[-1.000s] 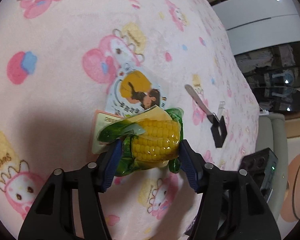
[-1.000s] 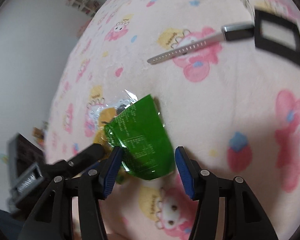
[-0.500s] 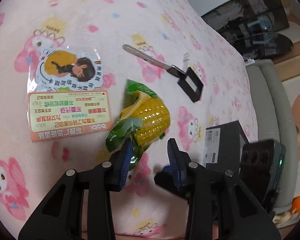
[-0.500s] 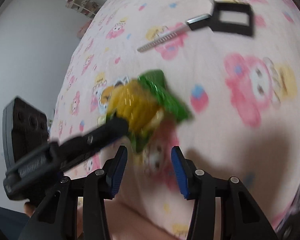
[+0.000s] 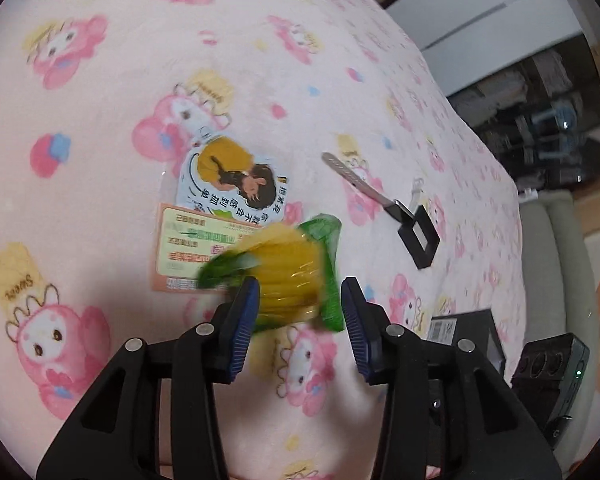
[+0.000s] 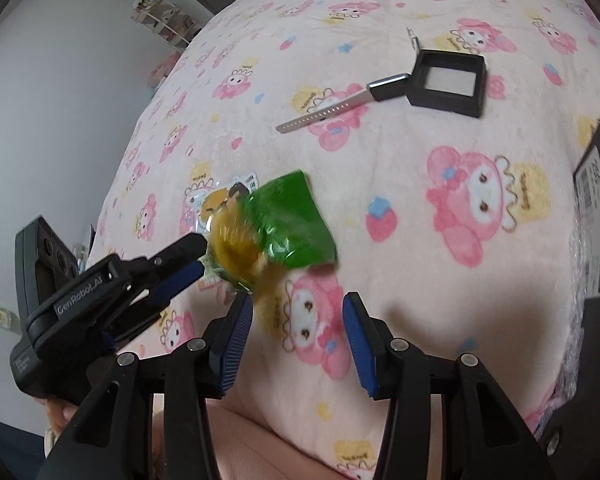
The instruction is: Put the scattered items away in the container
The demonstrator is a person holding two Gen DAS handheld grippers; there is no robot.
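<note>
A corn snack packet [image 5: 288, 276], yellow with green foil, shows blurred between the fingers of my left gripper [image 5: 298, 300]. Those jaws are opening; one pad overlaps the packet and the other stands just off its green edge. In the right wrist view the packet [image 6: 284, 224] sits at the tips of the left gripper [image 6: 200, 254], just above the pink blanket [image 6: 420, 300]. My right gripper [image 6: 296, 328] is open and holds nothing, nearer than the packet. A black box with a barcode label [image 5: 464, 332] lies at the right.
A round sticker card [image 5: 228, 184] and an orange card [image 5: 180, 248] lie on the blanket behind the packet. A silver watch strap [image 5: 356, 178] and a small black square case [image 5: 418, 240] lie farther right. A grey sofa edge [image 5: 552, 280] runs beyond the bed.
The left jaws closed on the packet's end, lifted it, and have now widened again; the packet is blurred. The right gripper let the packet go and drew back.
</note>
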